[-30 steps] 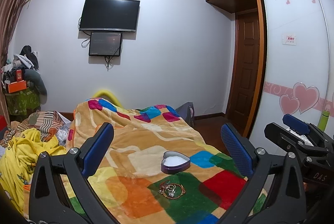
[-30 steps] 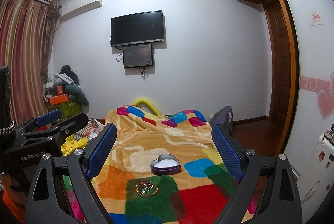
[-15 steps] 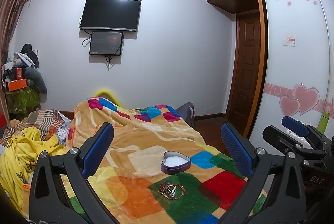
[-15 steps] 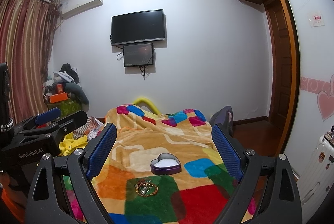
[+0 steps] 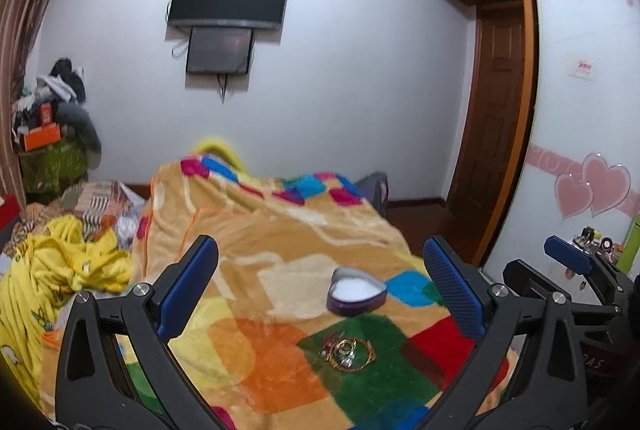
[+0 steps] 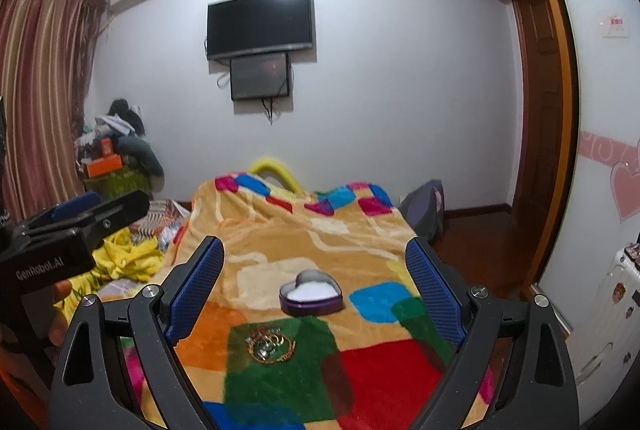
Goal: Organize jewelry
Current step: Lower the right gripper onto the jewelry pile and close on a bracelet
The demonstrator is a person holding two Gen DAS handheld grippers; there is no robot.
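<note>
Spread across the bed, a patchwork blanket (image 6: 304, 242) of orange, green, red and blue squares. On it, a heart-shaped purple tin (image 6: 311, 296), open, white inside, past the jewelry on the far side. On the green square, nearer than the tin and just apart from it, a tangled jewelry pile (image 6: 271, 345): gold bangle, rings, no clear long axis.

Right gripper (image 6: 314, 288) held above the near edge, spread wide, holding nothing; pile ahead, below and slightly left of the midline between the fingers. Left gripper (image 5: 320, 284) likewise wide apart and holding nothing; pile (image 5: 347, 349) ahead and slightly right. Roughly equal reach for both, judging by the framing; a drop forward and down wanted.
</note>
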